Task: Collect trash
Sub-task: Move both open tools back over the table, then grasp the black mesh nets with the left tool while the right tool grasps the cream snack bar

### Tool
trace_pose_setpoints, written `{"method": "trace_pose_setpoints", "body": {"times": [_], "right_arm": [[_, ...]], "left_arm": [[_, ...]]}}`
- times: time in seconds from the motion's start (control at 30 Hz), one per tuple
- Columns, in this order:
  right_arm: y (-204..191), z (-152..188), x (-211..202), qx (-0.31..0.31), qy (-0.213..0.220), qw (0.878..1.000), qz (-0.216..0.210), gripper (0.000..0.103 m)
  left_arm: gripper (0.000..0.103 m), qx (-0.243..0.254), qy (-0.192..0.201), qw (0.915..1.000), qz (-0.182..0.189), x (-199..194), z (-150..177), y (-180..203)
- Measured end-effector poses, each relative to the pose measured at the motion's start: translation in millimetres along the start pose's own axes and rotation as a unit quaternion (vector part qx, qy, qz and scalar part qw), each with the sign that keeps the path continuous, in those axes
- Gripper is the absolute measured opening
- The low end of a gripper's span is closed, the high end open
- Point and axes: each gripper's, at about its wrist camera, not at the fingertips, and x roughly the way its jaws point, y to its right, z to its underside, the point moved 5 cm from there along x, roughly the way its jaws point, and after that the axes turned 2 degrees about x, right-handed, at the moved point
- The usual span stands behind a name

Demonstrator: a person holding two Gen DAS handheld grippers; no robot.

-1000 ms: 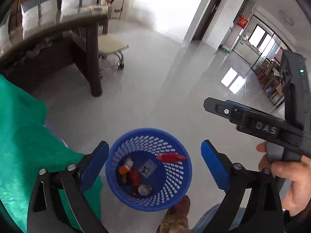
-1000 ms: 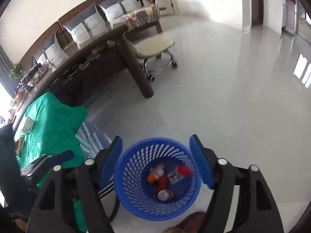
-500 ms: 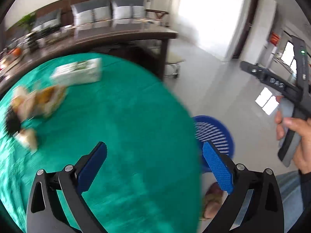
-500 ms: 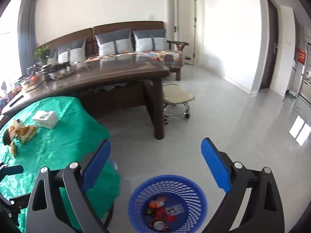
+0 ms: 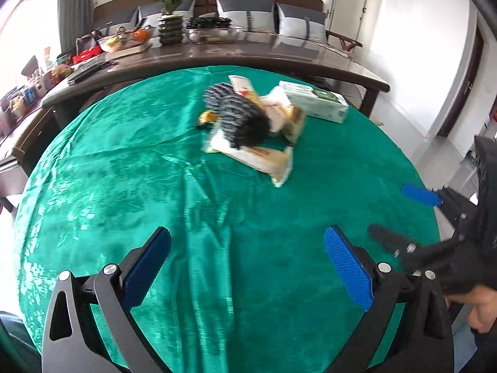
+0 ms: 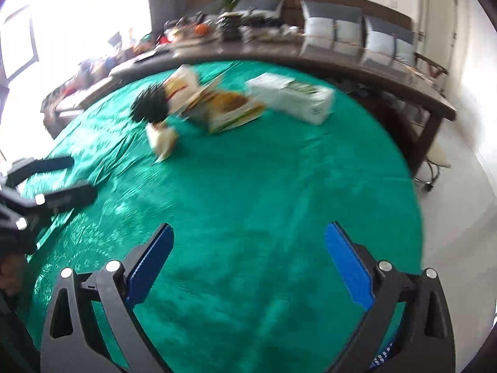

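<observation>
A heap of trash lies at the far side of the round green-clothed table (image 5: 124, 186): yellow-and-white snack wrappers (image 5: 267, 158), a black-and-grey striped fuzzy item (image 5: 239, 115) and a white-and-green carton box (image 5: 316, 101). The same heap shows blurred in the right wrist view, with wrappers (image 6: 223, 105), the dark item (image 6: 149, 107) and the box (image 6: 295, 96). My left gripper (image 5: 248, 267) is open and empty over the near cloth. My right gripper (image 6: 248, 264) is open and empty, and it shows at the right edge of the left wrist view (image 5: 422, 195). A sliver of the blue basket (image 6: 383, 357) shows at lower right.
A long dark wooden table (image 5: 248, 56) stands behind the round table, carrying a potted plant (image 5: 169, 15), fruit bowls and clutter. A sofa with grey cushions (image 5: 248, 9) lines the wall. A stool (image 6: 435, 161) stands on the white floor at the right.
Both grippers have swung up and left from the blue basket on the floor to the green table. The trash heap has come into full view. Both stay open.
</observation>
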Motion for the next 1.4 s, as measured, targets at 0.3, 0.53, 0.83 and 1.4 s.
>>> {"method": "trace_pose_setpoints", "body": {"times": [0.3,0.53,0.83,1.4], "right_arm": [[-2.7,-3.8,18.1,0.004,-0.032,0.999,-0.005,0.095],[-0.7,-1.6,15.5,0.014,-0.027,0.999,-0.012,0.095],[1.5,-0.8,16.1,0.016,-0.029,0.999,-0.007,0.095],[-1.1,0.8,17.4,0.013,-0.035,0.999,0.006,0.095]], "left_arm": [[0.098,-0.016,0.020,0.9993,0.028,17.3,-59.9,-21.1],[0.098,0.037,-0.005,0.9986,0.037,62.9,-108.4,-13.6],[0.037,0.055,-0.034,0.9944,0.084,74.8,-104.5,-14.2],[0.057,-0.008,-0.028,0.9966,0.077,6.5,-8.7,-87.4]]}}
